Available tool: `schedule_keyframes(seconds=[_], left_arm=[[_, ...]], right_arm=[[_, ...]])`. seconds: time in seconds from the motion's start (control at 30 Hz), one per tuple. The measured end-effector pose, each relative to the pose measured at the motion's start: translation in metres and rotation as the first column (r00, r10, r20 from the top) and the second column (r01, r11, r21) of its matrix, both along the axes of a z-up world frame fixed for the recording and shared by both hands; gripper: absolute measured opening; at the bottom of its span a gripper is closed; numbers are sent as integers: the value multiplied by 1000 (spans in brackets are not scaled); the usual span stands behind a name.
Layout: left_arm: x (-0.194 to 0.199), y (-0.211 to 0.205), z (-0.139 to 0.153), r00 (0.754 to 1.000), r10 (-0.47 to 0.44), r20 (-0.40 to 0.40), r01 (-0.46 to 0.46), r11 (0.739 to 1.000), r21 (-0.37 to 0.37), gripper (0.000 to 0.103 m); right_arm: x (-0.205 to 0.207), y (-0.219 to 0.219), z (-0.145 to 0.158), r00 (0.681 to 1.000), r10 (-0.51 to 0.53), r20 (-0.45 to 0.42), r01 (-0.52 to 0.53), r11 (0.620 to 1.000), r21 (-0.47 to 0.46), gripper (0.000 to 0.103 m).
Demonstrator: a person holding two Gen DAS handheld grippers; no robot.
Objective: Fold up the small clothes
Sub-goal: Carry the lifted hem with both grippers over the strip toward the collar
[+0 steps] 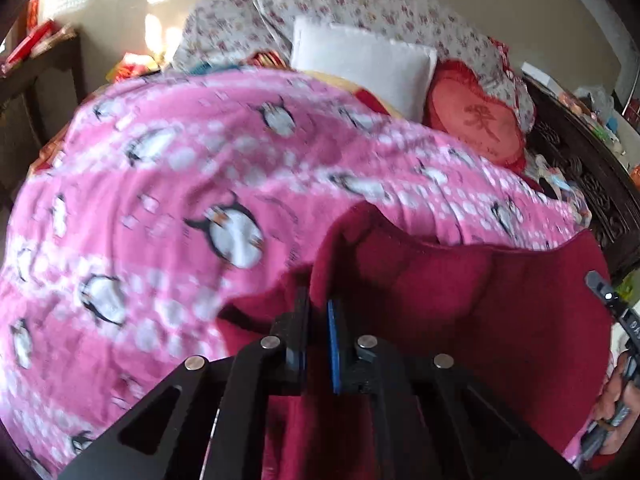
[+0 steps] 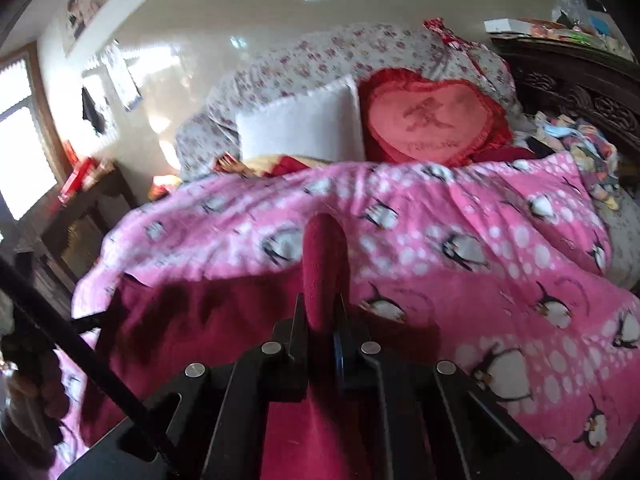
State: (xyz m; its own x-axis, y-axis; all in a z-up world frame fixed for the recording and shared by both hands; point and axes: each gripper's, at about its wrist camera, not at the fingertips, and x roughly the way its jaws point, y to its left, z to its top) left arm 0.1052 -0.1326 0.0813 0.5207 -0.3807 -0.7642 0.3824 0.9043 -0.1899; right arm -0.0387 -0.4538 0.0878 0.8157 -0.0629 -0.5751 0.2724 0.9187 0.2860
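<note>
A dark red fleece garment (image 1: 480, 300) hangs stretched between my two grippers above a pink penguin blanket (image 1: 160, 200) on the bed. My left gripper (image 1: 318, 300) is shut on one edge of the garment. My right gripper (image 2: 322, 304) is shut on the other edge, where a fold of the garment (image 2: 324, 256) sticks up between its fingers. The garment (image 2: 200, 320) sags to the left in the right wrist view. The right gripper also shows at the right edge of the left wrist view (image 1: 616, 312). Both views are blurred.
A white pillow (image 1: 360, 64), a red heart cushion (image 1: 476, 128) and a floral quilt (image 1: 360, 4) lie at the head of the bed. A dark carved wooden frame (image 2: 580, 84) is at the right. A dark side table (image 2: 84, 208) stands at the left. Loose clothes (image 2: 584, 148) lie at the right.
</note>
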Motion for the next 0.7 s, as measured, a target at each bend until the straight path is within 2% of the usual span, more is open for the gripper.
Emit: schedule_keyframes(seconds=[0.1, 0.17, 0.23, 0.27, 0.3, 0.33, 0.37, 0.43, 0.5, 0.57, 0.6, 0.7], left_arm=[[7, 6, 2, 1000, 24, -1, -24, 1000, -1, 8], [12, 1, -6, 999, 39, -17, -39, 999, 23, 8], [15, -5, -12, 999, 39, -22, -38, 998, 44, 9], [15, -6, -13, 999, 42, -24, -41, 998, 50, 12], [14, -4, -12, 999, 42, -27, -41, 998, 41, 12], [11, -1, -9, 999, 39, -29, -38, 999, 31, 17], [7, 3, -5, 999, 38, -21, -38, 999, 35, 28], [-5, 10, 5, 999, 38, 19, -39, 998, 52, 38], [-19, 17, 14, 999, 27, 37, -28, 998, 47, 44], [-35, 22, 18, 999, -2, 32, 1, 1000, 21, 54], [-42, 23, 18, 999, -12, 37, 11, 1000, 18, 57], [-60, 21, 9, 998, -31, 48, 29, 999, 38, 62]], right_arm=[[10, 3, 4, 1000, -27, -13, 26, 998, -65, 10], [23, -2, -8, 991, -103, -84, 92, 989, -118, 10], [32, -11, -25, 980, -132, -152, 117, 988, -100, 12], [34, -15, -30, 976, -132, -172, 118, 989, -93, 15], [33, -18, -34, 974, -138, -181, 124, 989, -84, 25], [25, -20, -32, 975, -151, -164, 141, 987, -72, 28], [18, -22, -30, 977, -152, -149, 143, 988, -65, 28], [1, -19, -15, 981, -153, -116, 145, 987, -74, 28], [-14, -12, -1, 988, -126, -91, 120, 990, -69, 28], [-28, 1, 9, 996, -56, -76, 54, 998, -32, 28], [-32, 8, 11, 996, -33, -80, 31, 999, -32, 28], [-40, 36, 11, 994, 32, -105, -40, 997, -71, 28]])
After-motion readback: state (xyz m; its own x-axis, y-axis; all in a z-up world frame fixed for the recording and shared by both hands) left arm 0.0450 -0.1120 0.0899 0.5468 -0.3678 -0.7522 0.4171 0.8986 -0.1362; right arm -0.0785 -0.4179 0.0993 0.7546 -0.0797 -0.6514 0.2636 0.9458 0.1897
